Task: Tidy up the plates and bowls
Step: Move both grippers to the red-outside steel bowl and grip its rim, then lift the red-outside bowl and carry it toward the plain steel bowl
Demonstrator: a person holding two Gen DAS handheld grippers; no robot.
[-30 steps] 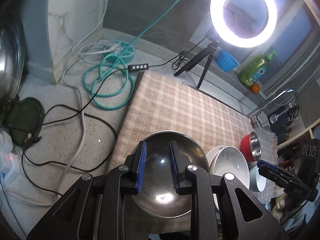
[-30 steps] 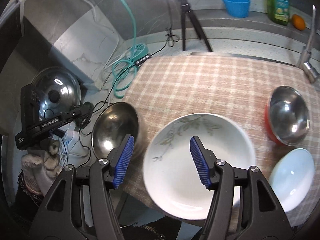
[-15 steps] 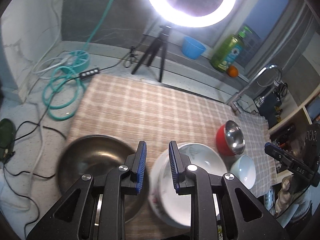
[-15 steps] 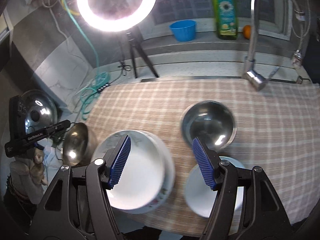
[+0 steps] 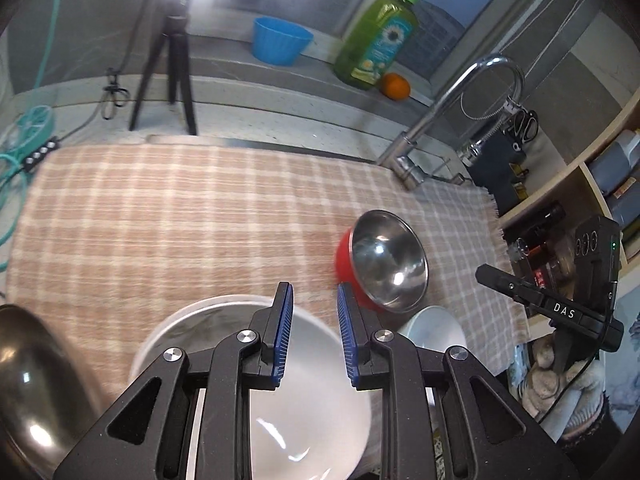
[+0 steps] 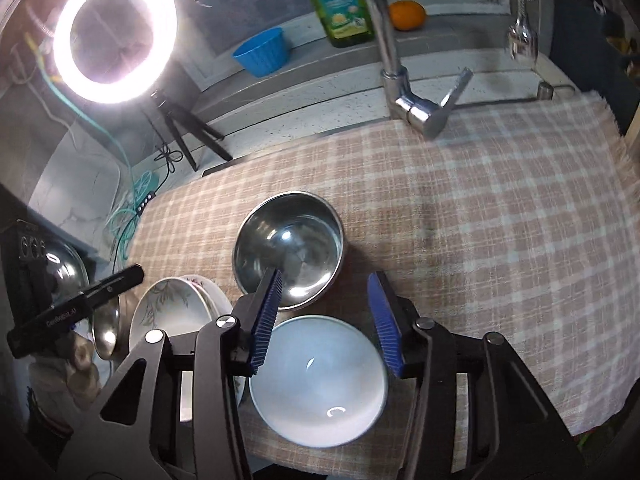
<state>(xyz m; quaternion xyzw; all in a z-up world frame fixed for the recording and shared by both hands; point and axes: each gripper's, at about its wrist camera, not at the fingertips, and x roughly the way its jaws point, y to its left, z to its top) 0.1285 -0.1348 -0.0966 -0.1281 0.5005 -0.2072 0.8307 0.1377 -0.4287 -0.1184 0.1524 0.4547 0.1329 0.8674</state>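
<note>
On the checked cloth (image 6: 500,216), the right hand-held gripper (image 6: 326,320) hung over a small white bowl (image 6: 320,384), its jaws just narrowed, gripping nothing. The left hand-held gripper (image 5: 312,332), jaws slightly apart and empty, hovered above stacked white plates (image 5: 208,320) beside a red-sided steel bowl (image 5: 386,260).

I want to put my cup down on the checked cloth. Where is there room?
The checked cloth is bare to the right of the steel bowl, up to the faucet. It is also bare behind the white plates, toward the tripod. The near edge is crowded: plates, steel bowl and small white bowl sit close together.
</note>
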